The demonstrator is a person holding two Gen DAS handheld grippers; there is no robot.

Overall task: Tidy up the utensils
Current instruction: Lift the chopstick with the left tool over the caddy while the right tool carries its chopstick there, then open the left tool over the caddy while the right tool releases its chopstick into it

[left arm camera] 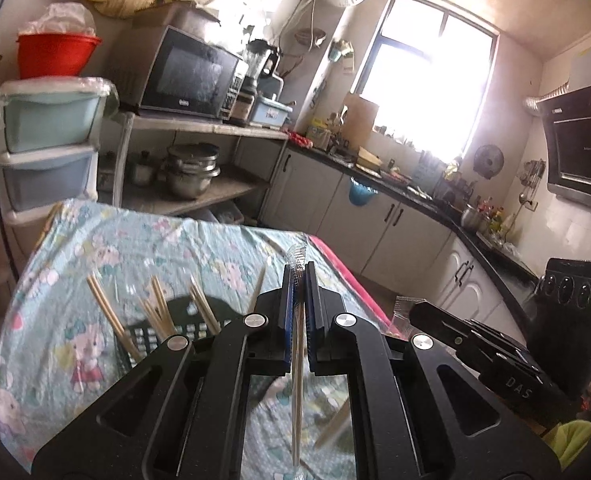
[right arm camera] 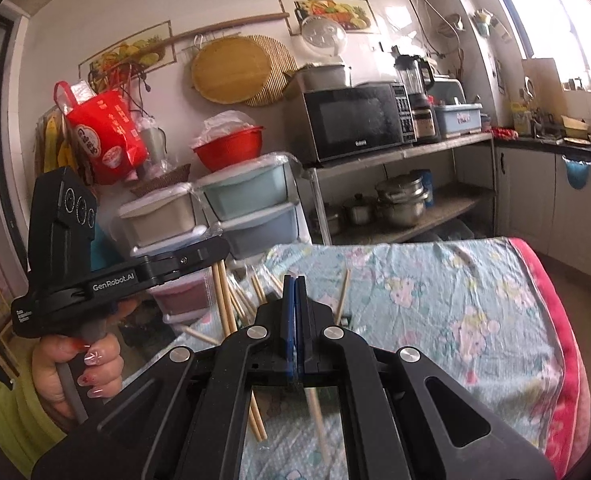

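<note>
With the left gripper [left arm camera: 299, 280] pinching a wrapped chopstick [left arm camera: 298, 380] and the right gripper [right arm camera: 294, 296] pressed together on nothing visible, the next move likely calls for lowering the chopstick into the black holder [left arm camera: 183, 326].

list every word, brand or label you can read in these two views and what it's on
"GenRobot.AI": on the side of the left gripper, seen from the right wrist view.
"DAS": on the body of the right gripper, seen from the left wrist view.
Too small or blurred to read: the brand under the microwave door, the print on the red bag, the small white text at the left gripper's rear, the blue box label.
</note>
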